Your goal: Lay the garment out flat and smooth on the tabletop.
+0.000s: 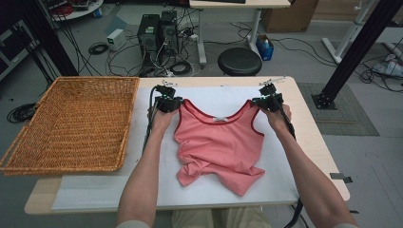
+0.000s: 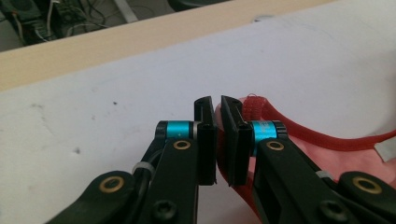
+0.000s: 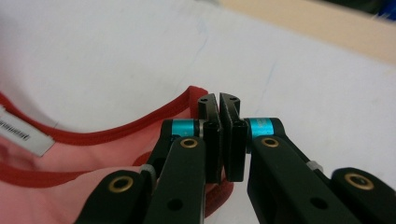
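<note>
A pink tank top [image 1: 219,147] with dark red trim lies on the white mat [image 1: 95,190], its hem bunched toward the person. My left gripper [image 1: 177,103] is shut on the top's left shoulder strap [image 2: 254,105]; pink cloth shows between its jaws in the left gripper view [image 2: 217,103]. At the other shoulder my right gripper [image 1: 257,102] is shut on the right strap [image 3: 187,100], with the red trim running under its jaws in the right gripper view [image 3: 218,100]. A white label [image 1: 219,119] sits at the neckline.
A large wicker basket [image 1: 71,123] stands on the table's left side, overhanging the edge. The wooden table edge [image 1: 313,133] runs to the right of the mat. Beyond the table are a black stool [image 1: 239,61], computer towers [image 1: 157,33] and floor cables.
</note>
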A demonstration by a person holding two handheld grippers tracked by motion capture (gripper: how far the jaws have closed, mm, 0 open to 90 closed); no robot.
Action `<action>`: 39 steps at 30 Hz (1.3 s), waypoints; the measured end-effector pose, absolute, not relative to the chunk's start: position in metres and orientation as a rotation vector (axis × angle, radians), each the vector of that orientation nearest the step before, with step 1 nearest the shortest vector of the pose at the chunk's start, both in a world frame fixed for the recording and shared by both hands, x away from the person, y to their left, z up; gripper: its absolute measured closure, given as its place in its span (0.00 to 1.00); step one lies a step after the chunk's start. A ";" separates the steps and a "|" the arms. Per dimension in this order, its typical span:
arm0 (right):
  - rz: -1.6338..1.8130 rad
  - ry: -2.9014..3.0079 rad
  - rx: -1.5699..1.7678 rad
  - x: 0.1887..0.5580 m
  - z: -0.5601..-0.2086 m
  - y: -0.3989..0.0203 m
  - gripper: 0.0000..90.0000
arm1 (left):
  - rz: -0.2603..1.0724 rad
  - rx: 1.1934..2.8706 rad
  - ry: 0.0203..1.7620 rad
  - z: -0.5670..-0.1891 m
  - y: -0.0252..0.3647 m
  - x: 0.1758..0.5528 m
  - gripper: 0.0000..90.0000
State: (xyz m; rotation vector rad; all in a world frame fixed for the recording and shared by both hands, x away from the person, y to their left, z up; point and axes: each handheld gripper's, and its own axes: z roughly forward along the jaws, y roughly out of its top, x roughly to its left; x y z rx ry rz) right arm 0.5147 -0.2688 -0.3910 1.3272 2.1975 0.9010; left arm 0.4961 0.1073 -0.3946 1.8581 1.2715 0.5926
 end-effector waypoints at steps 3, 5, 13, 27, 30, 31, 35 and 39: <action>0.893 2.154 1.252 0.516 -0.389 -0.264 0.69 | 0.593 1.844 1.306 -0.395 0.109 0.499 0.90; 0.887 2.126 1.276 0.514 -0.388 -0.267 0.63 | 0.563 1.844 1.311 -0.396 0.111 0.498 0.82; 0.918 2.188 1.430 0.491 -0.394 -0.297 0.61 | 0.481 1.933 1.251 -0.401 0.118 0.475 0.70; 0.839 2.374 1.324 0.428 -0.435 -0.285 0.72 | 0.411 2.094 1.215 -0.439 0.120 0.421 0.65; 0.831 2.386 1.280 0.426 -0.432 -0.285 0.95 | 0.425 2.089 1.215 -0.439 0.120 0.418 0.69; 0.813 2.358 1.304 0.427 -0.431 -0.289 0.95 | 0.432 2.092 1.209 -0.438 0.120 0.418 0.69; 0.812 2.300 1.404 0.429 -0.430 -0.304 0.95 | 0.442 2.064 1.206 -0.434 0.122 0.416 0.69; 0.927 2.241 1.427 0.428 -0.422 -0.309 0.72 | 0.461 2.025 1.207 -0.431 0.124 0.416 0.68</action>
